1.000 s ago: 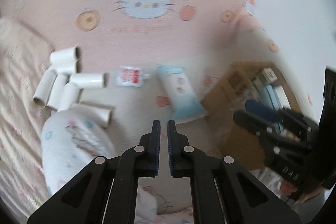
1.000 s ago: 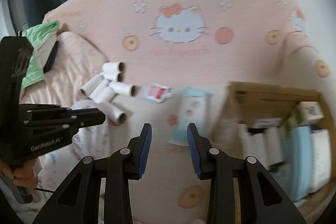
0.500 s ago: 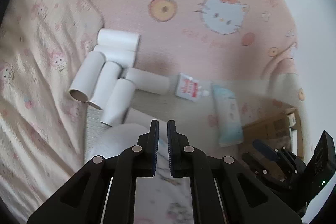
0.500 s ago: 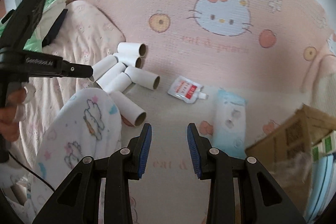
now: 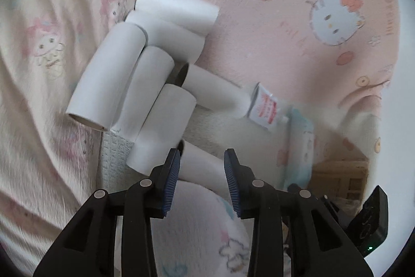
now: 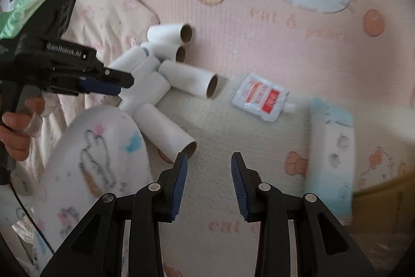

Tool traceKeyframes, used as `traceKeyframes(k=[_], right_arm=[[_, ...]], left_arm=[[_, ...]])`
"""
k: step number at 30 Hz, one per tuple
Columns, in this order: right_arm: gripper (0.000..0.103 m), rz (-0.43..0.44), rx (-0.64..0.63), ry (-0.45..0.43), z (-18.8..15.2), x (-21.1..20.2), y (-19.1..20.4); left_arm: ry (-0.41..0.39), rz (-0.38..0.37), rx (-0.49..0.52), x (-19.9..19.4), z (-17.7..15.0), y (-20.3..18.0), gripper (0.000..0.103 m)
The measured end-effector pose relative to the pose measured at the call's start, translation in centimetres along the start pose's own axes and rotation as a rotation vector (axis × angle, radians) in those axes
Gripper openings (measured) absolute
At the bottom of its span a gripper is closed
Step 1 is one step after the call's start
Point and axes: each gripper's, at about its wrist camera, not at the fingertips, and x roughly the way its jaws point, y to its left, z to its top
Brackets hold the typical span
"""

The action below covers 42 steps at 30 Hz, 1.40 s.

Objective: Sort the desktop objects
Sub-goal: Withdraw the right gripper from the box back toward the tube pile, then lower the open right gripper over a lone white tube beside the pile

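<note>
Left gripper [image 5: 199, 162]: jaws opening now, pads touching nothing — likely getting ready to grab a tube.
Nearest tube [image 5: 202, 168]: lying on its side right in the gap between the left pads, one end up near the tips, not squeezed yet.
Tube pile [image 5: 145, 64]: more white paper tubes just past the nearest one, leaning on each other, some pointing different ways — probably dumped there to be sorted.
Right gripper [image 6: 209, 179]: jaws partly apart and empty, only bare blanket [image 6: 272, 48] between them, likely waiting its turn.
Same tube from the right side [image 6: 166, 131]: just up and left of the right gripper's left pad, open end facing it, close but not touching.
Pouch [image 6: 262, 100]: small white and red pack, flat on the blanket, apart from the tubes.
Blue pack [image 6: 332, 152]: lying off to the right, near a brown box [image 5: 342, 178].
Knee [image 6: 98, 157]: in printed white cloth, touching the nearest tube's side.
</note>
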Motion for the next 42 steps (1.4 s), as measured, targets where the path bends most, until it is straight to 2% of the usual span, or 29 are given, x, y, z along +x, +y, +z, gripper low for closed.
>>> traceKeyframes(k=[6,11,14,21,24,26,28,30,34,38,42], right_arm=[[0.032,0.029,0.005,0.074,0.4,3.1,0.0],[0.032,0.053,0.023,0.094,0.4,4.2,-0.2],[0.032,0.077,0.047,0.103,0.3,4.6,-0.5],[0.032,0.1,0.065,0.106,0.5,4.9,-1.0],[0.032,0.147,0.099,0.121,0.2,4.9,-1.5],[0.032,0.221,0.156,0.136,-0.2,5.0,-2.1],[0.032,0.26,0.192,0.148,-0.6,5.1,-2.3],[0.031,0.228,0.217,0.157,-0.8,5.3,-2.6],[0.031,0.238,0.264,0.152,-1.2,5.0,-3.2],[0.031,0.182,0.233,0.156,-1.7,4.0,-3.0],[0.032,0.163,0.257,0.156,-3.1,2.6,-3.7]], left_arm=[[0.077,0.047,0.009,2.3,0.8,0.0,0.039],[0.125,0.074,0.02,3.7,0.9,-0.1,0.039],[0.15,0.061,0.039,4.3,0.9,-0.4,0.039],[0.163,0.084,0.075,4.8,0.6,-1.6,0.039],[0.178,0.065,0.08,5.1,0.5,-2.4,0.039],[0.186,0.063,0.094,5.3,0.4,-3.0,0.038],[0.188,0.077,0.119,5.7,0.1,-3.8,0.037],[0.192,0.102,0.153,6.2,-0.3,-4.7,0.037],[0.186,0.142,0.21,6.4,-1.0,-6.1,0.037],[0.187,0.12,0.234,6.4,-1.3,-7.6,0.037],[0.198,0.093,0.273,6.7,-1.9,-9.5,0.037]])
